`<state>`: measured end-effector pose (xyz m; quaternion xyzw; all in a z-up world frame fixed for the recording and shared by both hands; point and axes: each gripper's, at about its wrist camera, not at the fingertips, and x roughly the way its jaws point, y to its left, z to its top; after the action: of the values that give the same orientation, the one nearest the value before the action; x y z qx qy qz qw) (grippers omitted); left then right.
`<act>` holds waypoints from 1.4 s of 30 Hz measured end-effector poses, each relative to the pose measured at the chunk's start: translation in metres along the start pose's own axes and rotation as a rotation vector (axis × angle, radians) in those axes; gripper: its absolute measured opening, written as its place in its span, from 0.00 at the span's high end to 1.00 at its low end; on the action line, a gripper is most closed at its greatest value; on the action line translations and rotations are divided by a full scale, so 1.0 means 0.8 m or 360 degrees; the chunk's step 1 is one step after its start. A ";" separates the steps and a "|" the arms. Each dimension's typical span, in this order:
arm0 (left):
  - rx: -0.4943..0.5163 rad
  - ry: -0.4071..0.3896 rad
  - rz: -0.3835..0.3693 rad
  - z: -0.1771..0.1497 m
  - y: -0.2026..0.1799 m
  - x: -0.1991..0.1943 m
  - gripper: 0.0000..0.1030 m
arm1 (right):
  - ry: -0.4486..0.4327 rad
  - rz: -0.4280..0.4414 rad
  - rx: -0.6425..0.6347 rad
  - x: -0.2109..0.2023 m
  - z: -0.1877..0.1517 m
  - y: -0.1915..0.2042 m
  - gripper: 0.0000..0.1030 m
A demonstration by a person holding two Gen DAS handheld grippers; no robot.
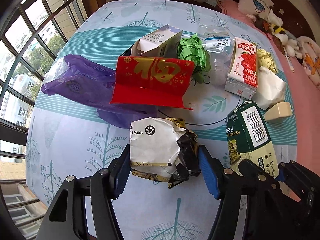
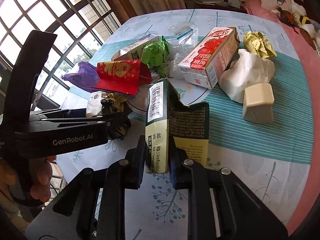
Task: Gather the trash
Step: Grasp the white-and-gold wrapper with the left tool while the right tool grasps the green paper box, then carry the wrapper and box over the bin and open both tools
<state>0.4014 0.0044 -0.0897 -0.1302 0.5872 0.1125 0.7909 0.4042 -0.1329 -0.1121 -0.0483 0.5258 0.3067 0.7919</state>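
Round table [image 1: 66, 140] under a pale blue cloth printed with teal leaves and stripes, barred window [image 1: 24, 46] to the left, pink bedding [image 1: 300, 84] with a pillow and soft toys to the right, stacked papers at the far edge. Near side: left gripper [image 1: 164, 160] straddling a crumpled white and black wrapper [image 1: 160, 150], blue pads touching both sides, pressed or not cannot tell. Just right of it, right gripper [image 2: 157, 160] clamped tight on a flattened green pistachio box [image 2: 160, 120], tilted up off the cloth. Farther off, scattered close together: purple bag [image 1: 80, 84] at left, red envelope [image 1: 152, 80], open grey carton [image 1: 158, 42], green paper ball [image 1: 194, 54], clear plastic bottle [image 1: 216, 46], strawberry milk carton [image 1: 244, 68], white tissue [image 1: 270, 90], yellow crumpled paper [image 2: 258, 44], cream block [image 2: 258, 104] at right.
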 end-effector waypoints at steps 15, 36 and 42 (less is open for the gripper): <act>0.0150 -0.0099 -0.0114 -0.091 0.020 -0.103 0.38 | -0.0076 0.0002 0.0032 -0.057 -0.039 0.044 0.84; 0.0617 -0.0192 -0.0302 -0.302 0.156 -0.212 0.37 | -0.0262 -0.0239 0.0393 -0.150 -0.236 0.218 0.84; 0.0666 -0.0110 -0.0340 -0.359 0.180 -0.203 0.37 | -0.0205 -0.0298 0.0461 -0.153 -0.311 0.263 0.84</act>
<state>0.0493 0.0389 -0.0238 -0.0211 0.5531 -0.0916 0.8278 0.0599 -0.1155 -0.0645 0.0372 0.5059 0.1553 0.8477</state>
